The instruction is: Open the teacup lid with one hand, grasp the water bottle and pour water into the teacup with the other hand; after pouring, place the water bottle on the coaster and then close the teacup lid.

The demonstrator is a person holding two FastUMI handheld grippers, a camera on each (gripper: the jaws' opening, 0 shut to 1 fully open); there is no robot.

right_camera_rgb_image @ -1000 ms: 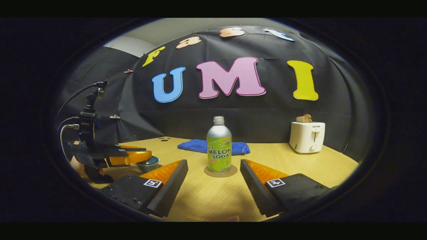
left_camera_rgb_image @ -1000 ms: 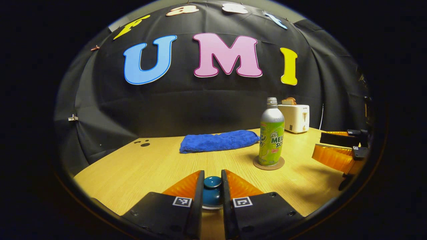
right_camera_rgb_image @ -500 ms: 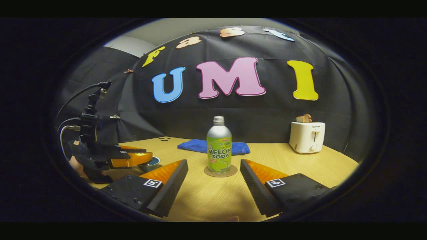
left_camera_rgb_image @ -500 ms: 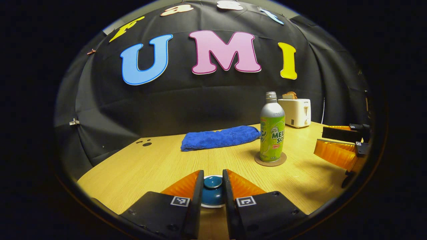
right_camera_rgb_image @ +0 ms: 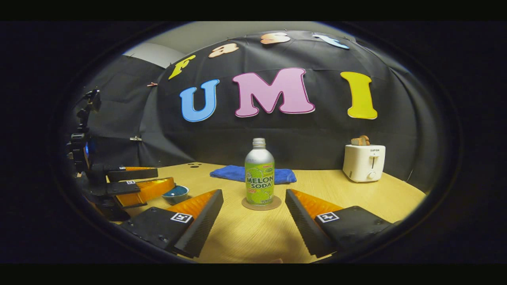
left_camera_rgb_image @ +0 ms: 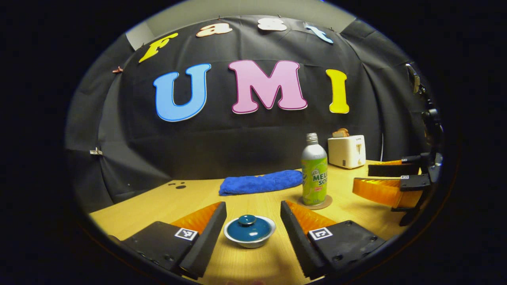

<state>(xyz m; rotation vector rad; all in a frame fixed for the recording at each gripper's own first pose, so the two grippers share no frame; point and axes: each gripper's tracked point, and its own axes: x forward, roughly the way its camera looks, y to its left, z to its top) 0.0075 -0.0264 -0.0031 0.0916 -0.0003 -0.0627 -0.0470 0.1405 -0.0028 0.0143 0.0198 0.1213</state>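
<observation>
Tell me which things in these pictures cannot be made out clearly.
- Water in the teacup: left gripper view, hidden by its lid.
- Level in the water bottle: right gripper view, wall is opaque.
- Most of the teacup: right gripper view, behind the left gripper.
- Item atop the toaster: too small.

Dim booth, warm overhead light on the table (left_camera_rgb_image: 253,194). Soft shadow under the bottle (right_camera_rgb_image: 259,178). Sheen on bottle's metal top. Strong fisheye bending at edges; both views sharp, rims darken.
</observation>
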